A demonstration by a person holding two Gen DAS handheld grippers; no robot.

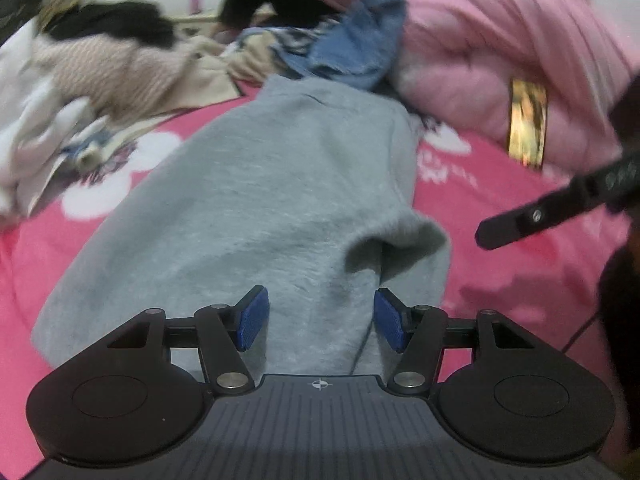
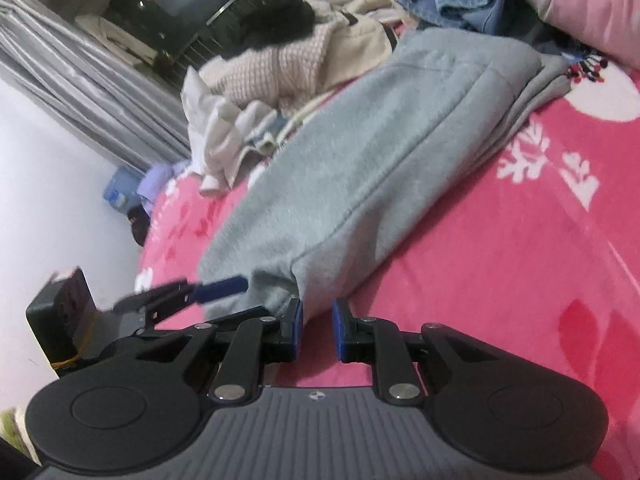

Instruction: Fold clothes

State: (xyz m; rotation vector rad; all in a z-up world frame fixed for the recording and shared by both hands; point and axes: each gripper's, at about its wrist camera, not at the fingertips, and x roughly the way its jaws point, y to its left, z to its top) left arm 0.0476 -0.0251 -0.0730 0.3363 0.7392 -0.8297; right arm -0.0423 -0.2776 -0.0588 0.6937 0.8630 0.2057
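Grey sweatpants (image 1: 256, 200) are lying stretched out on the bed, on top of the pink blanket (image 1: 520, 280) with white shapes on it. We are seeing them run from the near edge toward the far pile of clothes (image 2: 272, 64). In the right wrist view the grey sweatpants (image 2: 380, 148) are looking folded along their length, with a seam running down them.

Past the far end of the pants, a fluffy pink quilt (image 1: 500, 48) is sitting, and some blue jeans (image 1: 360, 44) are bunched up just beside it. A knit sweater (image 2: 276, 68) and some white clothes (image 2: 224, 132) are piling up on the other side.

We are holding our left tongs (image 1: 320, 318) open over the near end of the pants, with grey cloth showing between the blue pads (image 1: 254, 316). The pads are not pinching anything.

We are holding our right tongs (image 2: 317, 330) open too, with a smaller gap, right at the near corner of the pants. Its pads (image 2: 297, 322) are holding nothing.
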